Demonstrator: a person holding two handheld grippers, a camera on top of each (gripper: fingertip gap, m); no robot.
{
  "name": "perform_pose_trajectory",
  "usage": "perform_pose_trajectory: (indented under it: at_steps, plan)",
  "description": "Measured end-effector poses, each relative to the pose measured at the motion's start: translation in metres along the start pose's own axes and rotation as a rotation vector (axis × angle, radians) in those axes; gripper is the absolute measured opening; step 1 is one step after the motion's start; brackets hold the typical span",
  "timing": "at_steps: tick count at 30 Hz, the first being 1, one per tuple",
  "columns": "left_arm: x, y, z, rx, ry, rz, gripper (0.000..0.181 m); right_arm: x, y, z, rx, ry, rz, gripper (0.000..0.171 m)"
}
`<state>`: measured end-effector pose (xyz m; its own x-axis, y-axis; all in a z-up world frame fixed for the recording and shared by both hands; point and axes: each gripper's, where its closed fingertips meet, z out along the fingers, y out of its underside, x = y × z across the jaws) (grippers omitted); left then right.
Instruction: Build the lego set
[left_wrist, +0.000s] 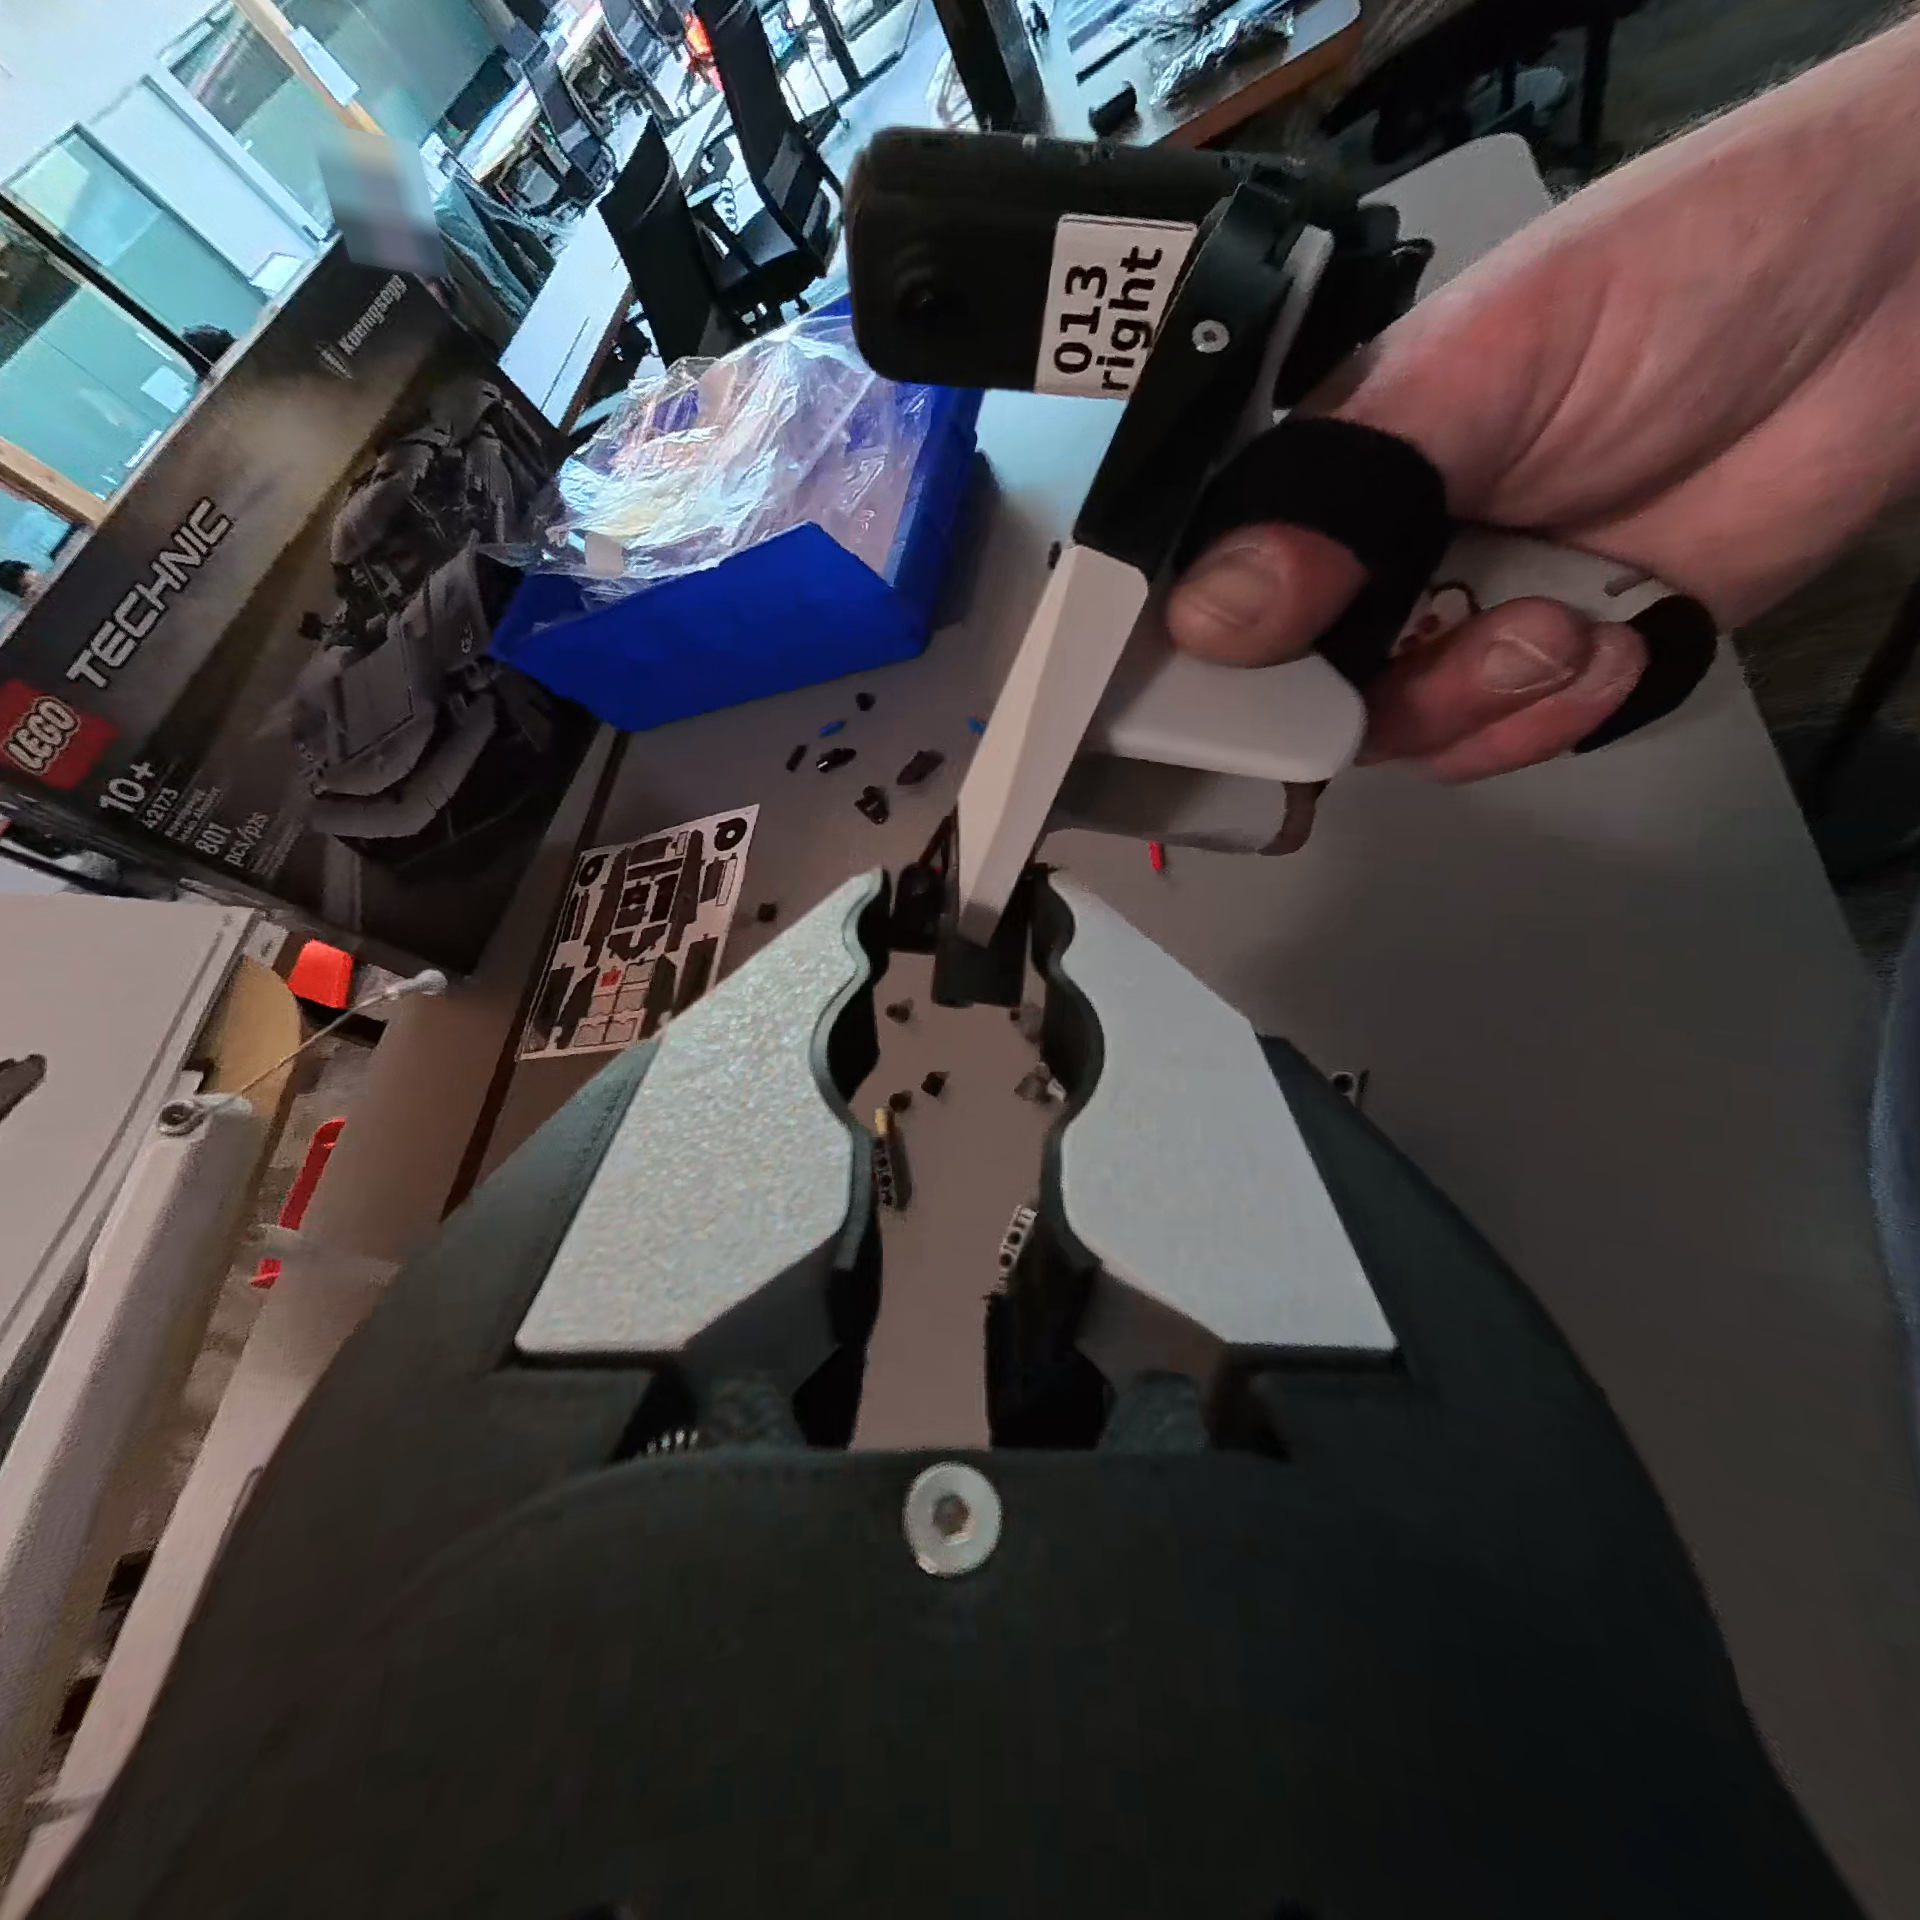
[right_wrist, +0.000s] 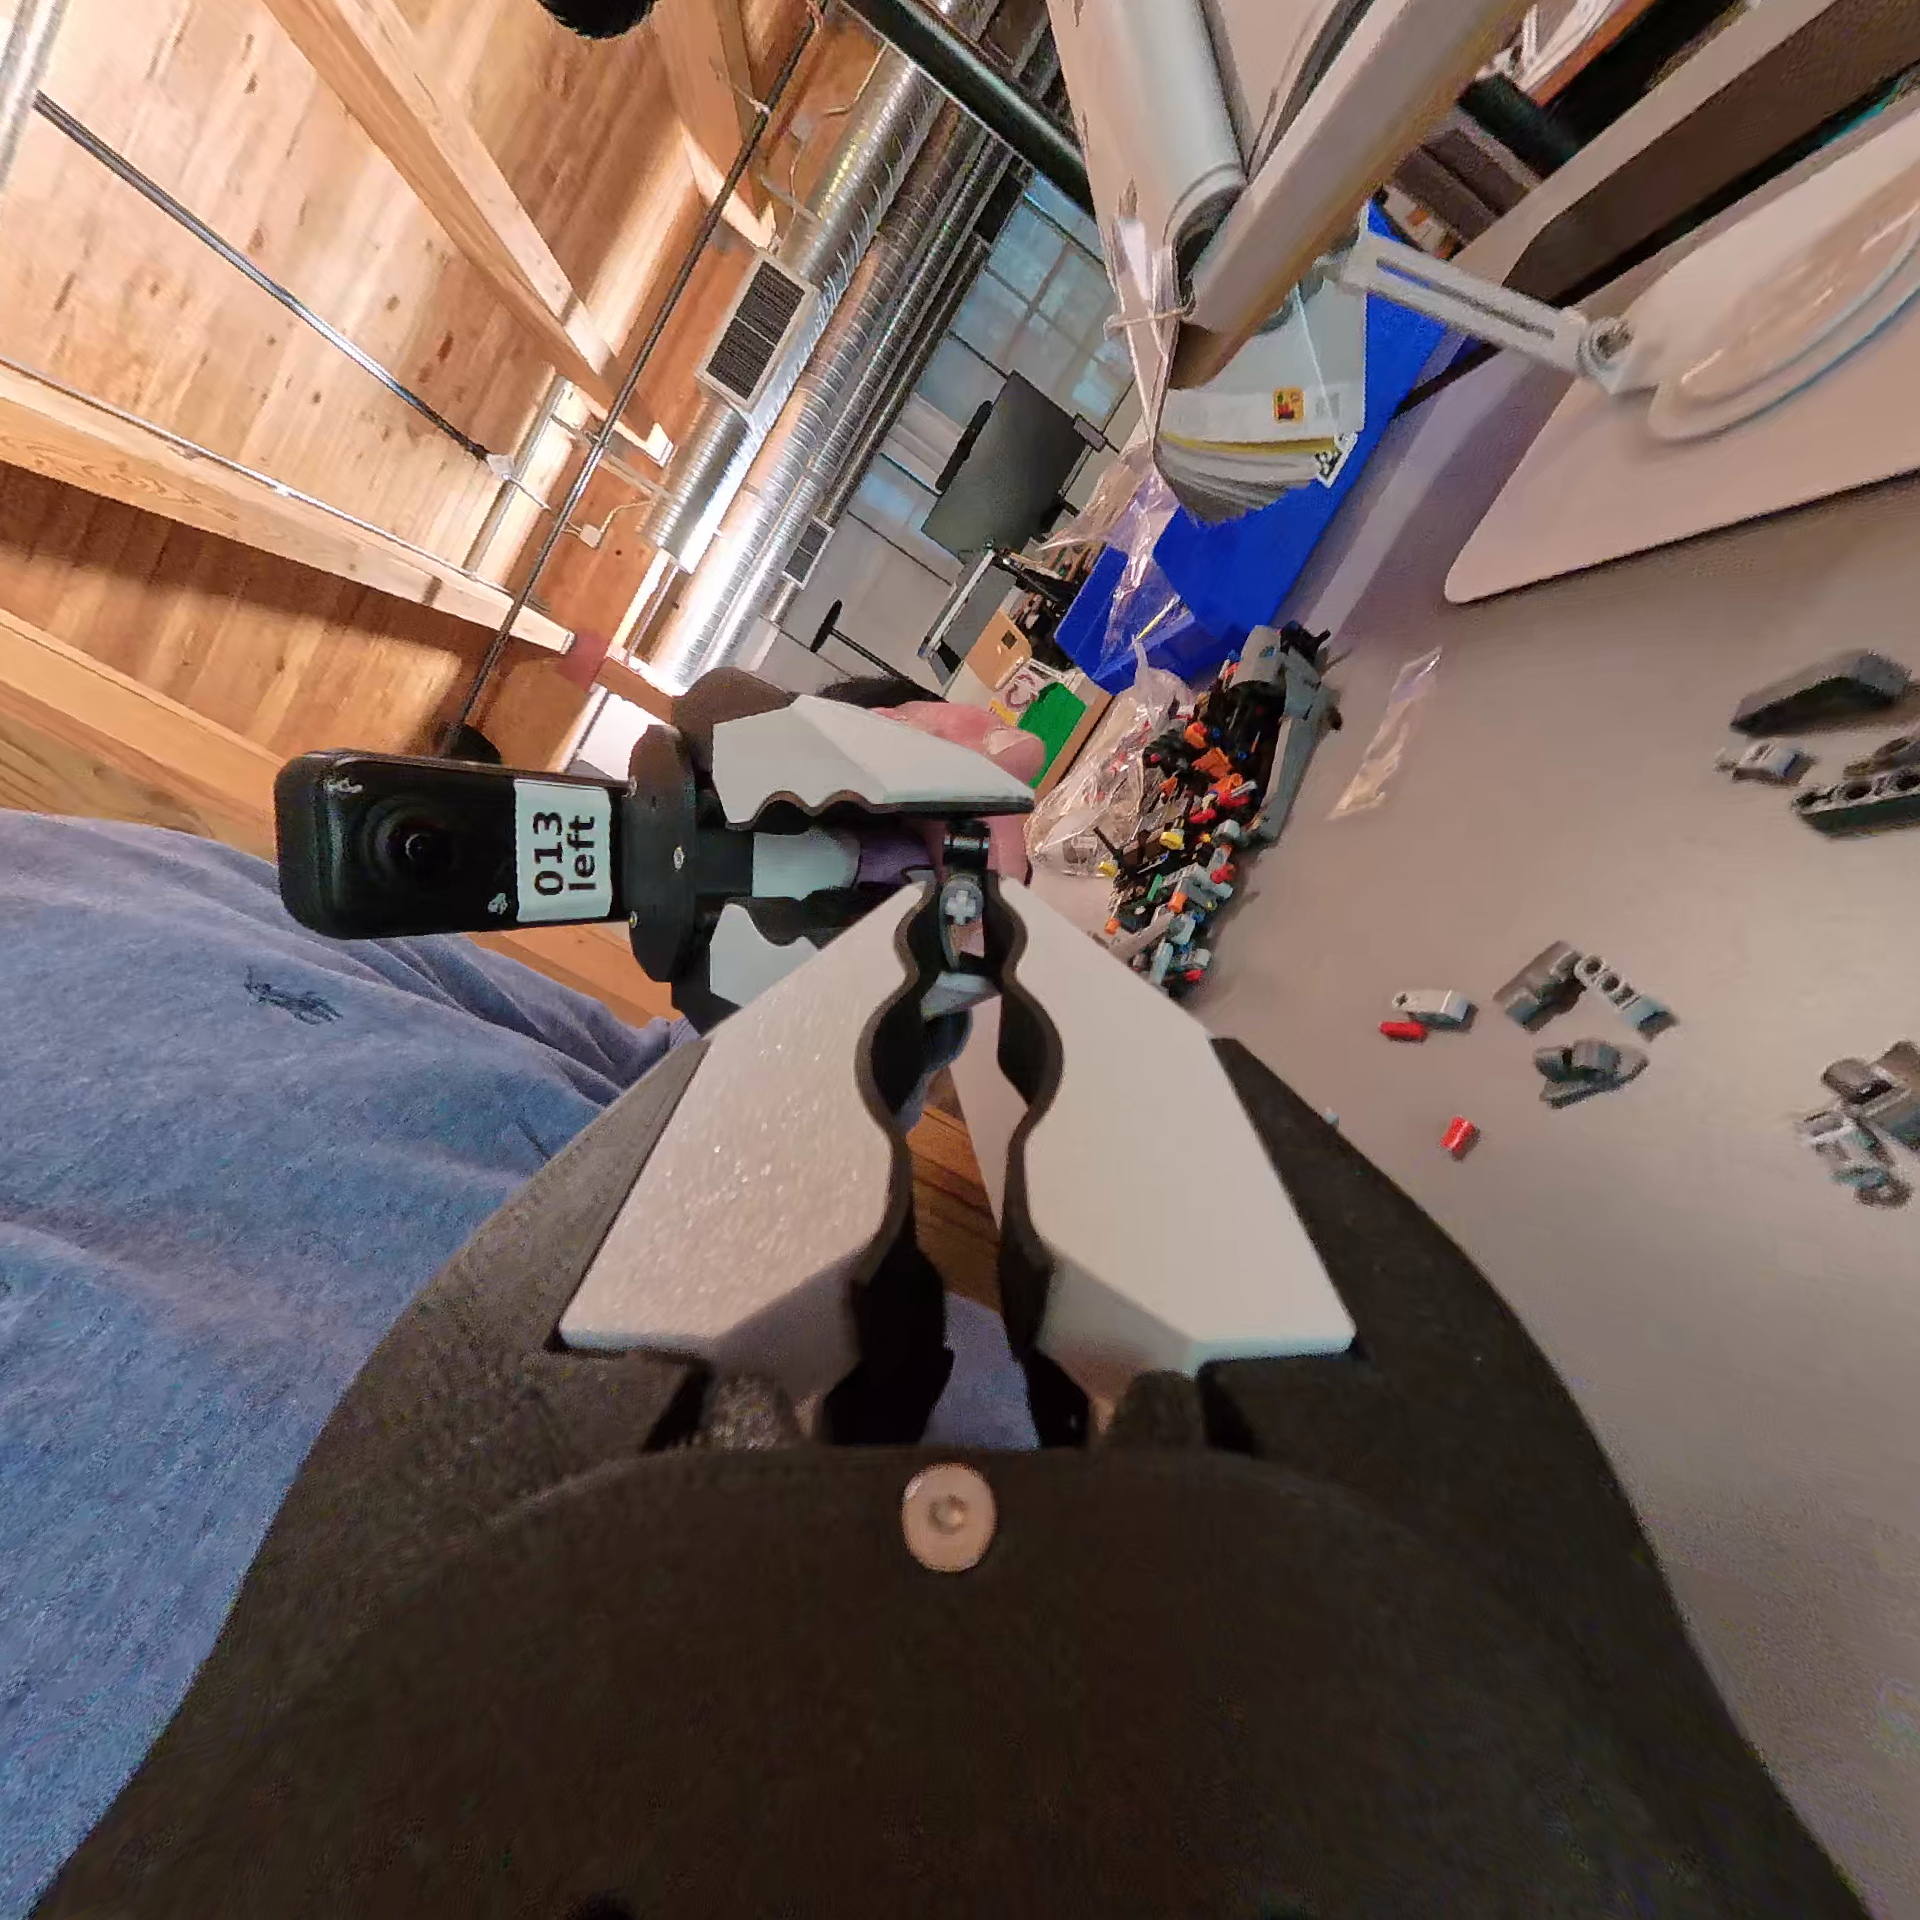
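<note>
In the left wrist view my left gripper (left_wrist: 961, 914) is nearly closed around a small black lego assembly (left_wrist: 971, 971), held above the grey table (left_wrist: 1455, 1039). My right gripper (left_wrist: 987, 904), held by a hand, comes down from the upper right and its white finger (left_wrist: 1023, 748) meets the same assembly. In the right wrist view my right gripper (right_wrist: 961, 904) is narrowly shut on a grey cross-holed part with a black pin (right_wrist: 958, 902). The left gripper (right_wrist: 935, 821) meets that part from the far side.
A dark lego box (left_wrist: 260, 644), a blue bin with plastic bags (left_wrist: 748, 582) and a sticker sheet (left_wrist: 644, 925) lie to the left. A pile of colourful parts (right_wrist: 1184, 831), loose grey parts (right_wrist: 1590, 997) and red pins (right_wrist: 1460, 1135) lie on the table. A blue shirt (right_wrist: 208, 1143) is close.
</note>
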<state>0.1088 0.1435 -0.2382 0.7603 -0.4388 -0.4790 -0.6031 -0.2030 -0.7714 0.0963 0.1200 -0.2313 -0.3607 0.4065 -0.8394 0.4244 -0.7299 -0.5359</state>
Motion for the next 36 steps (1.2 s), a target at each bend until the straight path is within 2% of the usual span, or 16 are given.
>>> perform_pose_trajectory:
  at_steps: [5,9,15,19,23,28,32,36]
  plan:
    - [0.009,0.008,-0.008,0.000,0.000,-0.064,0.024,0.001,0.013,0.006,-0.039,0.006,0.016,0.005]
    - [0.009,0.023,-0.022,-0.011,-0.037,-0.170,0.024,0.007,0.013,0.008,-0.020,0.007,0.053,0.027]
    - [0.004,0.070,-0.049,-0.110,-0.106,-0.273,0.025,0.058,0.030,0.002,-0.224,0.279,-0.201,0.018]
    - [0.001,0.095,-0.060,-0.157,-0.138,-0.307,0.025,0.091,0.026,0.004,-0.405,0.446,-0.440,0.011]
    - [0.002,0.106,-0.062,-0.166,-0.146,-0.337,0.025,0.124,0.028,0.021,-0.573,0.500,-0.586,0.011]
    - [0.002,0.112,-0.066,-0.170,-0.153,-0.352,0.025,0.162,0.047,0.032,-0.756,0.563,-0.661,0.015]
    - [0.002,0.117,-0.070,-0.178,-0.160,-0.362,0.025,0.174,0.051,0.037,-0.777,0.594,-0.706,0.006]
    - [0.002,0.119,-0.071,-0.182,-0.160,-0.372,0.025,0.173,0.050,0.038,-0.772,0.579,-0.675,0.004]
